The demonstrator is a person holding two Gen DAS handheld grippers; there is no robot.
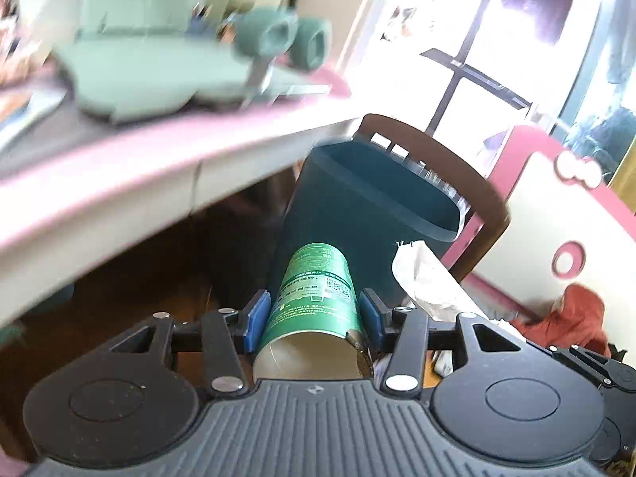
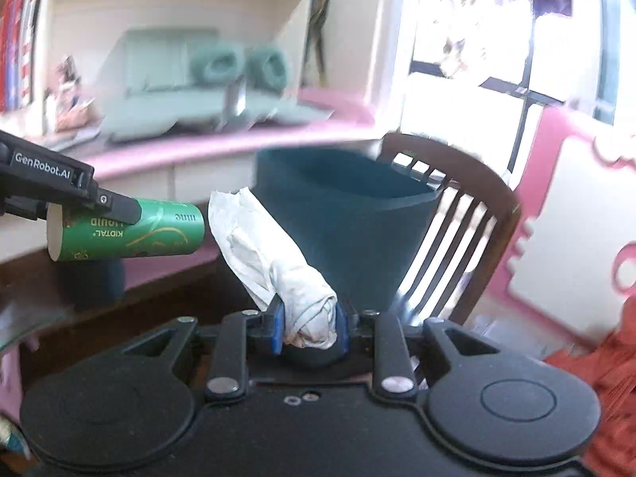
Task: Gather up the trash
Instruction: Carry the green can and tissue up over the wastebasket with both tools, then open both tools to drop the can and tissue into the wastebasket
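My left gripper (image 1: 314,318) is shut on a green paper cup (image 1: 314,298), held sideways with its open mouth toward the camera. The cup also shows in the right wrist view (image 2: 131,230), at the left. My right gripper (image 2: 310,322) is shut on a crumpled white tissue (image 2: 270,250), which also shows in the left wrist view (image 1: 429,282). A dark teal trash bin (image 1: 357,214) stands just ahead of both grippers, open at the top; it also shows in the right wrist view (image 2: 342,218).
A pink-edged desk (image 1: 159,167) runs across the left with green items on top. A brown wooden chair (image 2: 469,206) stands behind the bin. A pink and white panel (image 1: 556,214) is at the right. Red cloth (image 2: 612,377) lies low right.
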